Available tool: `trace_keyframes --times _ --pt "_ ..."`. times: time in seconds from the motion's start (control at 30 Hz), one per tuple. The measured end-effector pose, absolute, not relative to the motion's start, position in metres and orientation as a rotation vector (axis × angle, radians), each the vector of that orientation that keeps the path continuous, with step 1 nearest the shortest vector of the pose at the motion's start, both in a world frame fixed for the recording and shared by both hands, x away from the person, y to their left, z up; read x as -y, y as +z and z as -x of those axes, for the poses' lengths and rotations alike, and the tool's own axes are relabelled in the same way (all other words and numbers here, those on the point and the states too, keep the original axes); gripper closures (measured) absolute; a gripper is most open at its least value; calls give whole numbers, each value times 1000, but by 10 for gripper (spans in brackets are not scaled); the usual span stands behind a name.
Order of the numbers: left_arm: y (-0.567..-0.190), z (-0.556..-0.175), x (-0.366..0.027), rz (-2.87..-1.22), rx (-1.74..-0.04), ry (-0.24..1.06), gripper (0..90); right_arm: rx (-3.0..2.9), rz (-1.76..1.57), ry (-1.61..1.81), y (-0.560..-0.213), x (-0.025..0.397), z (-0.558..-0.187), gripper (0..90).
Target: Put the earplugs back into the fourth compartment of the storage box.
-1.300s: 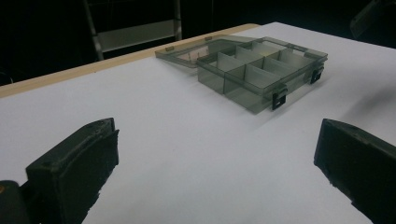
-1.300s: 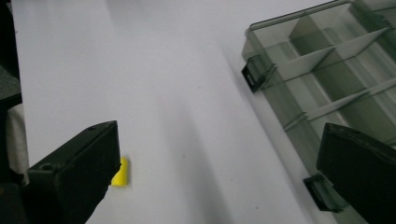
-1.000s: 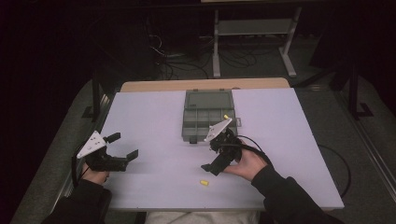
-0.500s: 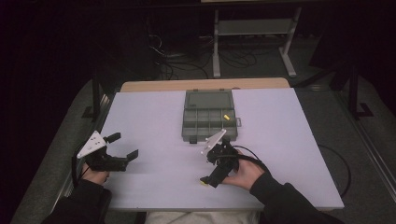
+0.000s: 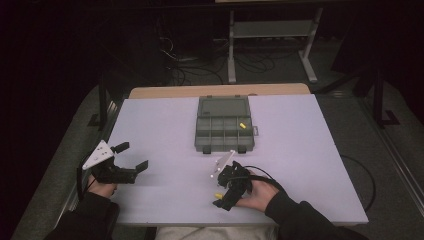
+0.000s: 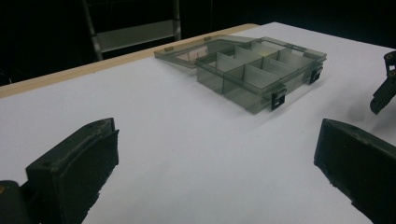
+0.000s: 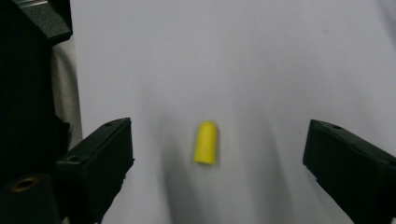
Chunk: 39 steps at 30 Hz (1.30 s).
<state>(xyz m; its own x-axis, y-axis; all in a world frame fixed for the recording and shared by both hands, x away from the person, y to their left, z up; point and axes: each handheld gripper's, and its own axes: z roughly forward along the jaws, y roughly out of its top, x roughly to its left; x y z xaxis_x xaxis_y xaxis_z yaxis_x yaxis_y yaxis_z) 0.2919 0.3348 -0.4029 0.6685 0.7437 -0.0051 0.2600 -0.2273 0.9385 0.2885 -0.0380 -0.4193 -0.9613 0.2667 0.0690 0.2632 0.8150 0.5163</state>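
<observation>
The open box sits on the table at upper centre of the high view, one plug in its right compartment. Below it, near the bottom edge, another plug lies between the jaws of the right gripper. The left gripper is at lower left.

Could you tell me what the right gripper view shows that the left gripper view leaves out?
The right gripper view looks down on a small yellow piece lying between the right gripper and its open jaws. The left gripper view instead takes in the open compartment box with its lid laid back, seen past the open left gripper. Both share the white table and a pair of black jaws spread wide with nothing held.
</observation>
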Motion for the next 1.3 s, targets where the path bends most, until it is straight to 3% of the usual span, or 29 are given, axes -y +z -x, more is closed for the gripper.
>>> trace_keyframes --times 0.4,0.73,1.3 --pt "-403 -292 -335 -1791 -803 552 0 -3037 -354 798 -426 31 -282 387" --pt "-403 -292 -335 -1789 -804 551 0 -3017 -320 765 -427 28 -279 770" --pt "-403 -292 -335 -1790 -805 551 0 -3015 -307 790 -416 28 -279 788"
